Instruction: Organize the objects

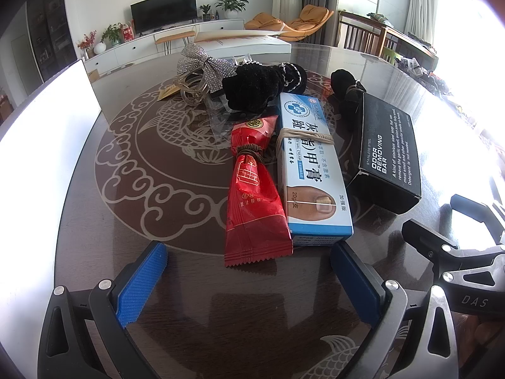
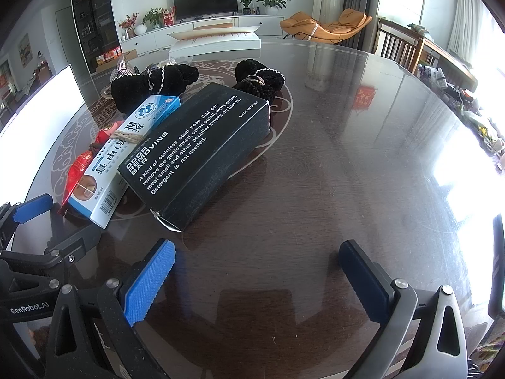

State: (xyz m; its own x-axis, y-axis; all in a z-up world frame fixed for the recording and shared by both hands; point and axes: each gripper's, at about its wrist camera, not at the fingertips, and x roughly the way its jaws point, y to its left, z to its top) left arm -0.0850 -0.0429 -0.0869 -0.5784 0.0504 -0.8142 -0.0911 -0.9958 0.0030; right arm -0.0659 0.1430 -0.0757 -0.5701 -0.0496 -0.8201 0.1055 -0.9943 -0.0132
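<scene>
A red packet [image 1: 252, 195] tied with brown cord, a blue-and-white nail cream box [image 1: 311, 170] tied with twine, and a black odor-removing-bar box [image 1: 386, 151] lie side by side on the dark round table [image 1: 126, 189]. Behind them are black velvet scrunchies [image 1: 262, 85], a rhinestone bow [image 1: 205, 63] and a clear hair claw [image 1: 192, 90]. My left gripper [image 1: 249, 279] is open and empty just in front of the red packet. My right gripper [image 2: 257, 279] is open and empty, near the black box [image 2: 202, 148]. The cream box [image 2: 126, 154] and the scrunchies [image 2: 157, 83] also show there.
A white panel [image 1: 47, 120] stands at the table's left edge. A white flat box [image 1: 243, 42] lies at the far edge. Wooden chairs [image 2: 401, 44] stand at the far right. The right gripper's frame [image 1: 457, 252] shows at the left view's right edge.
</scene>
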